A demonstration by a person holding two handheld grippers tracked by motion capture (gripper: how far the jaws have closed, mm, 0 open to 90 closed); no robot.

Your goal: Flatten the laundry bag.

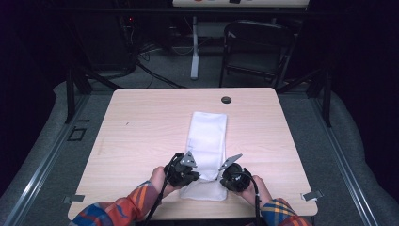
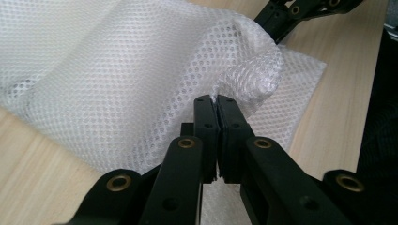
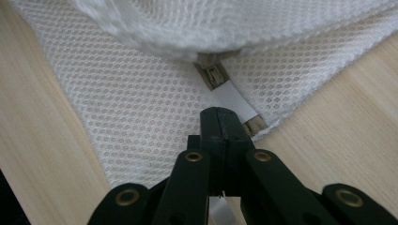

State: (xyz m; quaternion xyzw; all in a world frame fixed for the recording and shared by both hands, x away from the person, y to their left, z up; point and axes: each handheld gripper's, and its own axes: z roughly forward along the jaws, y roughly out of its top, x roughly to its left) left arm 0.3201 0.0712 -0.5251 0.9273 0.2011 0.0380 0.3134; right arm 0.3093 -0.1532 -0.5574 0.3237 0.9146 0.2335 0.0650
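At a light wooden table (image 1: 141, 122), a person works a white mesh bag (image 1: 207, 136) that lies lengthwise down the middle, its near end at the front edge between two hand-held grippers. The left gripper (image 2: 217, 101) has its jaws pressed together on a bunched fold of the mesh, lifted a little off the wood at the bag's near left side. The right gripper (image 3: 217, 112) is likewise clamped tight, its jaws pinching the white tab of the zipper (image 3: 213, 75) at the bag's near right corner; the metal slider sits just beyond the jaw tips, partly under a raised roll of mesh. Judging by the two grips, the step in hand looks like working the zipper, the left side bracing the cloth. The next move would call for a steady pull on the tab along the zipper line while the left grip keeps the mesh taut, lest the fabric bunch.
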